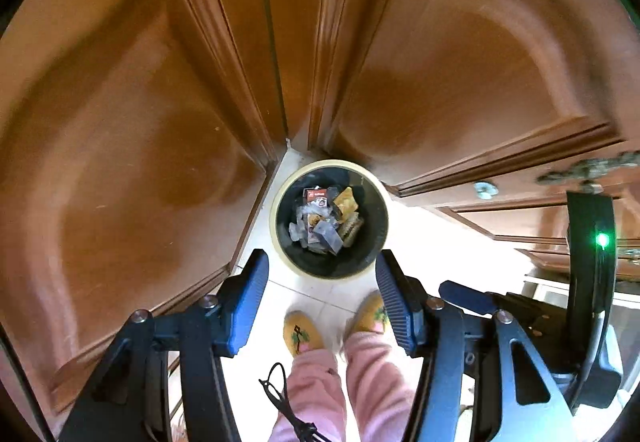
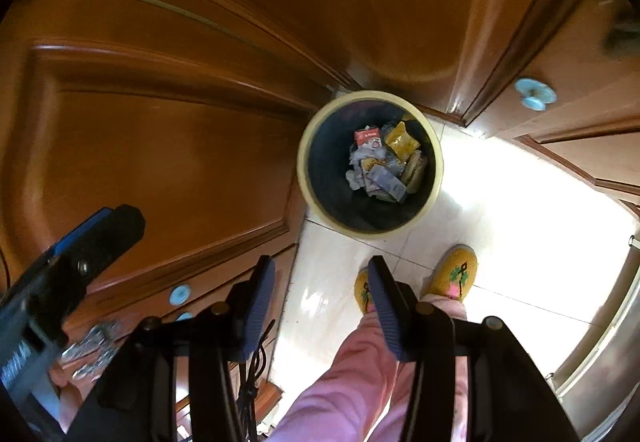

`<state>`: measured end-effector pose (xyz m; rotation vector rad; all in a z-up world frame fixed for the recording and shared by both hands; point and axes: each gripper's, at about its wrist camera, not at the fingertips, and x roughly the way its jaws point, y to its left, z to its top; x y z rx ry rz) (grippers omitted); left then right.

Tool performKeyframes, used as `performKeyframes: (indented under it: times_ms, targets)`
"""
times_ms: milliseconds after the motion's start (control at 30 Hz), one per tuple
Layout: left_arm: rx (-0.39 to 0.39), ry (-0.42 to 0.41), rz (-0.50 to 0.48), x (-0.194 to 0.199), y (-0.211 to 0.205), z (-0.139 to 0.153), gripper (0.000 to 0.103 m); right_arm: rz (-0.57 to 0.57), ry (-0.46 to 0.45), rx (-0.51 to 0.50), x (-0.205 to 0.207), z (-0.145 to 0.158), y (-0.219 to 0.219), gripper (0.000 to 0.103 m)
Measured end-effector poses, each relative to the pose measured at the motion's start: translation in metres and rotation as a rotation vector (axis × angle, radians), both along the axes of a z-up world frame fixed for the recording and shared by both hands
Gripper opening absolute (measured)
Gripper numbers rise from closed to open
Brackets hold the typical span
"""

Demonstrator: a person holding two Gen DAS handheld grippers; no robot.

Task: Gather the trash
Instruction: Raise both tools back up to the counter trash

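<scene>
A round bin with a cream rim (image 1: 280,242) (image 2: 306,146) stands on the pale tiled floor in a corner of wooden cabinets. Its dark inside holds several pieces of trash (image 1: 326,216) (image 2: 384,166): a red and white packet, yellow wrappers, crumpled paper. My left gripper (image 1: 322,270) hangs high above the bin, pointing straight down, open with nothing between its blue pads. My right gripper (image 2: 322,274) is also high above the floor, open and empty, with the bin ahead of its fingertips. In the right wrist view, the left gripper (image 2: 92,230) shows at the left edge.
Brown wooden cabinet doors (image 1: 140,122) (image 2: 160,122) close in the bin at the back and left, with pale blue knobs (image 2: 534,92). A person's pink trouser legs (image 1: 340,382) and yellow slippers (image 2: 454,274) stand on the tiles just before the bin.
</scene>
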<state>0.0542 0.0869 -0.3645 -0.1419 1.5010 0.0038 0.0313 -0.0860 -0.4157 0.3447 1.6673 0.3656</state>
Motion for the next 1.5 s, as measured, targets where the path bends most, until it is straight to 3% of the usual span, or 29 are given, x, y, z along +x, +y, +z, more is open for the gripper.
performKeyframes:
  times_ms: [133,367,500,633,867,1033,1200,1333,1500]
  targets:
    - [0.015,-0.046,-0.007,-0.001,-0.006,0.053,0.054,0.025,-0.074,0.024,-0.016,0.055,-0.009,0.049]
    - [-0.007,-0.203,-0.060,0.011,-0.023,0.150,0.054,0.066,-0.224,0.024,-0.040,0.150,-0.024,0.049]
    - [-0.002,-0.285,-0.101,0.021,-0.038,0.197,0.054,0.032,-0.321,0.023,-0.045,0.200,-0.038,0.049]
    - [-0.003,-0.362,-0.125,0.032,-0.052,0.240,0.065,0.006,-0.419,-0.010,-0.049,0.250,-0.048,0.049]
    - [-0.036,-0.502,-0.192,0.044,-0.067,0.307,0.065,-0.090,-0.557,-0.007,-0.040,0.327,-0.072,0.049]
    - [-0.023,-0.567,-0.238,0.063,-0.083,0.337,0.066,-0.187,-0.653,-0.011,-0.020,0.370,-0.087,0.049]
    - [-0.033,-0.590,-0.206,0.098,-0.088,0.356,0.066,-0.219,-0.714,-0.018,0.021,0.404,-0.100,0.049]
    - [0.048,-0.630,-0.205,0.133,-0.097,0.357,0.066,-0.195,-0.760,-0.030,0.074,0.426,-0.110,0.049]
    - [0.083,-0.626,-0.195,0.192,-0.108,0.342,0.068,-0.163,-0.773,-0.011,0.156,0.429,-0.118,0.049]
